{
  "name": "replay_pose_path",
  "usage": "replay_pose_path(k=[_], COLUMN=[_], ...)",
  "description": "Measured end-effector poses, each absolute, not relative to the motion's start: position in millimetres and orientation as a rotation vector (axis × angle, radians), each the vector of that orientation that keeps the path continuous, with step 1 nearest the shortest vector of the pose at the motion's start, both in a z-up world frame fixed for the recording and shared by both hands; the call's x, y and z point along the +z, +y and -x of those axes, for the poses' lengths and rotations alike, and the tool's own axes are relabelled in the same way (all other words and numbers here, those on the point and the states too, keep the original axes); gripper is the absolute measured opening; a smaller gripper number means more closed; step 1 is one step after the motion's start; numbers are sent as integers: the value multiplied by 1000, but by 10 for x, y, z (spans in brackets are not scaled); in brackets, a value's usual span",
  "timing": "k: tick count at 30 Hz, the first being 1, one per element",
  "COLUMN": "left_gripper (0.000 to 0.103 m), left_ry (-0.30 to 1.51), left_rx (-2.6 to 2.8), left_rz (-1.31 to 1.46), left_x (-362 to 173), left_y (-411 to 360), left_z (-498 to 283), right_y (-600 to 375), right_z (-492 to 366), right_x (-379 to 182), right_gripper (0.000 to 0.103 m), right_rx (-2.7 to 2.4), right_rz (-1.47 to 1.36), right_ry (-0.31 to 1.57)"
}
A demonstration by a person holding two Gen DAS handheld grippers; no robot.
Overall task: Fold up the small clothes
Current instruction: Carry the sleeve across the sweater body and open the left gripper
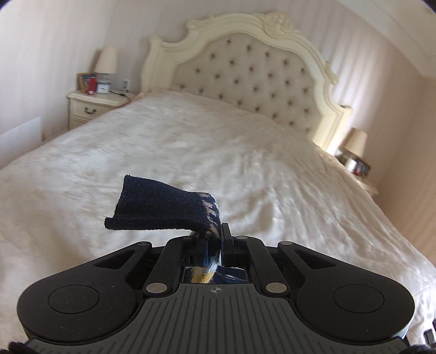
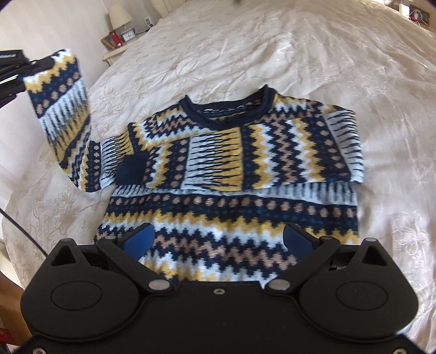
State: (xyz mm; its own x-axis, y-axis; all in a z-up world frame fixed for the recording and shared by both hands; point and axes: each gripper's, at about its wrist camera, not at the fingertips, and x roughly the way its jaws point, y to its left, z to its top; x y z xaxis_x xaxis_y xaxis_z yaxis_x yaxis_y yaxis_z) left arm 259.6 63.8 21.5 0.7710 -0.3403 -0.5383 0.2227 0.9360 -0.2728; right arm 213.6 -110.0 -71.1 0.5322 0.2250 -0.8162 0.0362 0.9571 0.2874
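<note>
No legible text, brand or nr. anywhere. Clock [image 2: 127,35] beside lamp [image 2: 119,16] too small to read; crosshair mark [image 1: 215,290] on left gripper [image 1: 215,239] body was only a sign.

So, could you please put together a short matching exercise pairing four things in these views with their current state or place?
Things:
1. left hand-held gripper
2. right hand-held gripper
3. right sleeve
4. bedside lamp

States or places:
A. folded across the sweater's chest
B. open, nothing between its fingers
C. standing on the nightstand
D. shut on the sleeve cuff, lifted off the bed

Pairs: 1-D, 2-B, 3-A, 4-C
</note>
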Motion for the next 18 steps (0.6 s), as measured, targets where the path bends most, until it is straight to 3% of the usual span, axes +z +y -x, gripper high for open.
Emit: replay_pose_path(k=[14,18], left_gripper=[7,12], left_ry=[786,827], left_rx=[-457,-495], left_rz=[104,57], left_x=[-463,-548], left_y=[-835,-1135], left_z=[-2479,-2372], right_y=[-1965,-2089], right_z=[-1919,-1901], right_x=[-865,-924], right_gripper=[100,100], right_rx=[71,49], right_rz=[-356,-378], right_ry=[1022,1039])
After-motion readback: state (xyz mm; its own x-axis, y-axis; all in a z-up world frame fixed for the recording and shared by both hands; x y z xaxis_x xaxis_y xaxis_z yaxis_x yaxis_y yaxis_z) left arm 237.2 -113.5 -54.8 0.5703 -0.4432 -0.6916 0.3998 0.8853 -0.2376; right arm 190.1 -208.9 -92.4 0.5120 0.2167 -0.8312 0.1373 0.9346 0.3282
